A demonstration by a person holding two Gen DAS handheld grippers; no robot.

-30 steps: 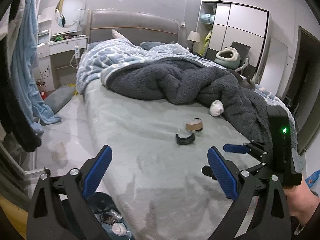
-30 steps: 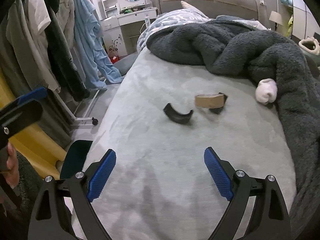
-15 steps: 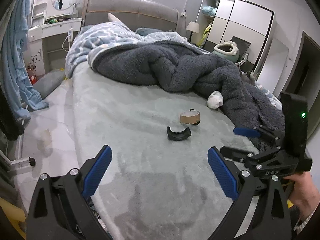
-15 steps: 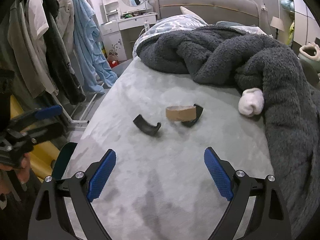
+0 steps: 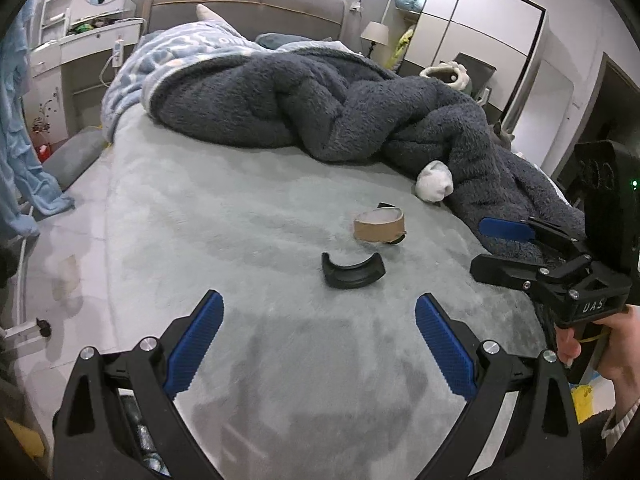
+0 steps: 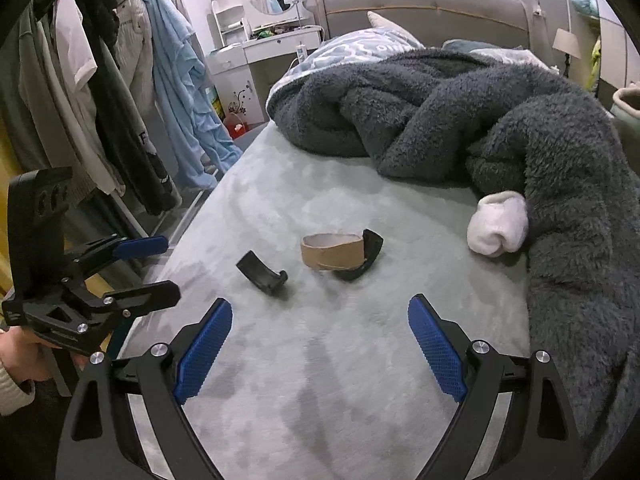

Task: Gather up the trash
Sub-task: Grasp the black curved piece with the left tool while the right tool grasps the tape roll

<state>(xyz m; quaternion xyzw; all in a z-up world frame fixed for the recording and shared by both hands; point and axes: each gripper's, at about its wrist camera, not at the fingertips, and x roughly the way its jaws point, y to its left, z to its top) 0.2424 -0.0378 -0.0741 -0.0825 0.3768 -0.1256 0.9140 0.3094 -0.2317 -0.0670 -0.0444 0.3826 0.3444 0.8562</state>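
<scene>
- Left tongs (image 5: pixel 316 334): spread wide, nothing between the blue pads, held above the near part of the bed (image 5: pixel 240 240).
- Right tongs (image 6: pixel 320 340): also spread wide and empty, above the same near part of the bed, toward its right side; they show from the side in the left wrist view, at the right edge.
- Curved black piece (image 5: pixel 353 272): lies on the grey-green bed cover, roughly mid-width, just ahead of the left tongs. Open side faces up. Not touched by either tool.
- Cardboard ring (image 5: pixel 379 226): stands on its edge just beyond the curved black piece, apart from it, nearer the blanket.
- Second black piece (image 6: pixel 366 258): tucked against the far right side of the cardboard ring, touching it; mostly hidden behind the ring in the left wrist view.
- White balled sock (image 6: pixel 496 224): rests at the edge of the dark fleece blanket (image 6: pixel 500 120), to the right of the cardboard ring and well apart from it.
- Dark fleece blanket heaped across the head half and right side of the bed; patterned blue duvet (image 5: pixel 180 56) under it toward the headboard.
- Clothes rack (image 6: pixel 100 100) with hanging garments stands off the bed's left edge.
</scene>
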